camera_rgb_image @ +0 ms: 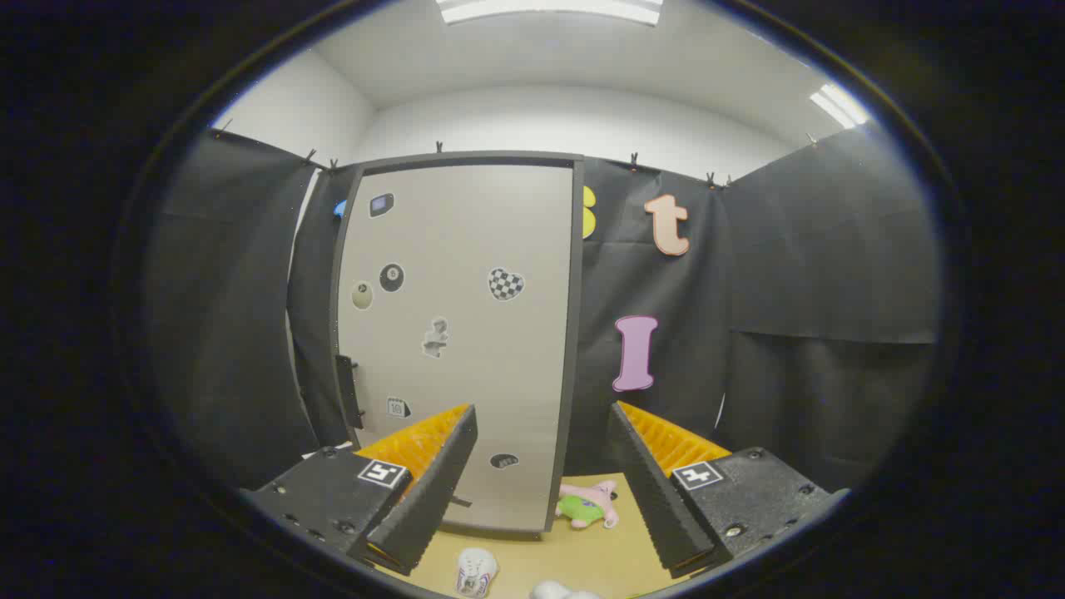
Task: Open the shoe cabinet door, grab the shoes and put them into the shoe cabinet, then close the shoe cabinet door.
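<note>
Gripper wide open, holding nothing, facing closed cabinet door with stickers. Shoe on floor between fingers; plush toy beside cabinet base.

shoes: two white tips at 6 o'clock, the rest cut off
cabinet: lower left corner behind the 7 o'clock finger
stickers: designs too small to tell

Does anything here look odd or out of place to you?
A little: a pink and green plush toy lies on the floor by the closed cabinet door, not with the shoes. The open gripper holds nothing.
</note>
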Demonstrator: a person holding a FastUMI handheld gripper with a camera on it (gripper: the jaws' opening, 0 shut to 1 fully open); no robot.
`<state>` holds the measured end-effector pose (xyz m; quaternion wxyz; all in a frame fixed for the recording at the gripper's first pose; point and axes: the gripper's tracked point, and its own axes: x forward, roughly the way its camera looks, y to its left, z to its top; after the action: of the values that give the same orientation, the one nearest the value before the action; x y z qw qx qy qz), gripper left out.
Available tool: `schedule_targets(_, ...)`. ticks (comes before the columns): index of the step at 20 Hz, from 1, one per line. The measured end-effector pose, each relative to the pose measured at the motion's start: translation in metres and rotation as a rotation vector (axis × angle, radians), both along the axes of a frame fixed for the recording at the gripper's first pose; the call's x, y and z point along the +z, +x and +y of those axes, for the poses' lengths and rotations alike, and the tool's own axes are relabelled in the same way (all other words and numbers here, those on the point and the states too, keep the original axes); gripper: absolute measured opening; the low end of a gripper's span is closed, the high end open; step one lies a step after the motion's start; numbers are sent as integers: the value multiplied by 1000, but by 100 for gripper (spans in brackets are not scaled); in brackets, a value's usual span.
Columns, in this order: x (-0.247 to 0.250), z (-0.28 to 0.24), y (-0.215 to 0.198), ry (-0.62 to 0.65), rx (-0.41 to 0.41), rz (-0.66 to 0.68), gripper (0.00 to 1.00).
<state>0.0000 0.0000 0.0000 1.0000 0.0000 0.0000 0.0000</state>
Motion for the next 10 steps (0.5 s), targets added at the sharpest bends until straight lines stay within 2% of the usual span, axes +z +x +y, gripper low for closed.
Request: schedule_targets(10, -6, -5, -5, 2, -33, 10, 100)
